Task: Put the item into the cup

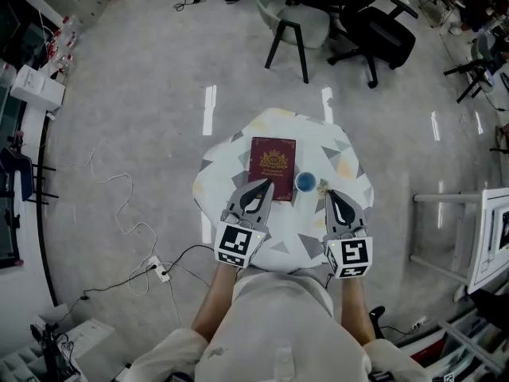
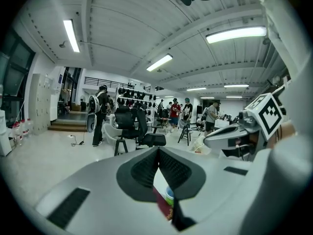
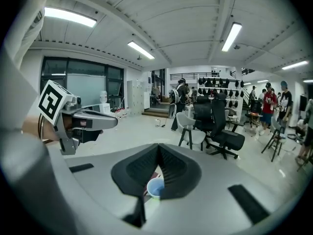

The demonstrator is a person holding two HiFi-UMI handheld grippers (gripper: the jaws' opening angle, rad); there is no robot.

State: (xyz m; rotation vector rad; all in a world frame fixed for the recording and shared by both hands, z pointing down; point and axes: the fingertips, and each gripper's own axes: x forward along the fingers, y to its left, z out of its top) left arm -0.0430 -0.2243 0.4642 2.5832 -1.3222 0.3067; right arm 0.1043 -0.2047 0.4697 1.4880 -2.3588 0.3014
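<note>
Left gripper [image 1: 265, 186] and right gripper [image 1: 332, 196] both pinched shut, empty, at the table's [image 1: 223, 173] near side. Cup [image 1: 305, 183] stands just right of the red book [image 1: 273, 157], between their tips; the item is too small to pick out. Risk: a shut jaw nosing in could tip the cup.

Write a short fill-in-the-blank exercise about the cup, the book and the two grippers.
1. In the head view, the cup stands just to the ___ of the red book.
2. The cup is coloured ___.
3. The left gripper and the right gripper both have their jaws ___, with nothing held between them.

Missing words: right; blue; shut
</note>
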